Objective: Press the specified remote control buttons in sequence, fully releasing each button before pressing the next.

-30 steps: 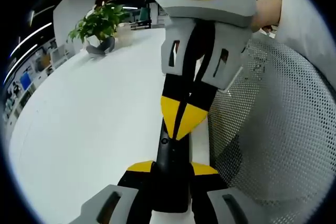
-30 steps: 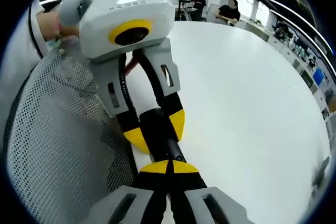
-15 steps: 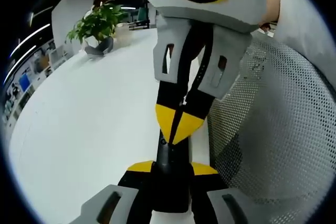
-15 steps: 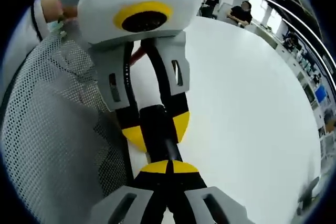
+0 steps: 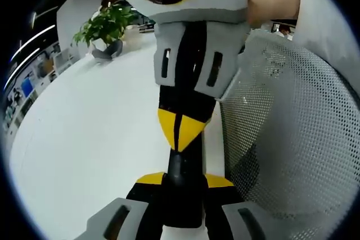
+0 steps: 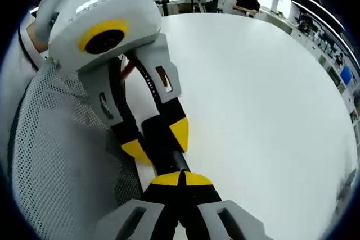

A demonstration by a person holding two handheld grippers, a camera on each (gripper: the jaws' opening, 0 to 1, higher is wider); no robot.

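We see a slim black remote (image 5: 181, 192) low in the centre of the left gripper view, clamped by our left gripper (image 5: 183, 179); our right gripper (image 5: 178, 132), yellow tips together, touches its top. A glossy white table (image 5: 84, 139) spreads left, grey mesh (image 5: 292, 139) right.

L gripper (image 5: 183, 181): jaws rise from bottom of left gripper view, yellow tips apart, clamped on either side of a dark slim body between them. In right gripper view same gripper (image 6: 154, 139) enters from upper left, angled down, its tips meeting R tips.

R gripper (image 6: 180, 179): jaws closed together, tips touching. In left gripper view it (image 5: 179, 133) points down just above L tips. Bare hand (image 5: 270, 7) behind its housing.
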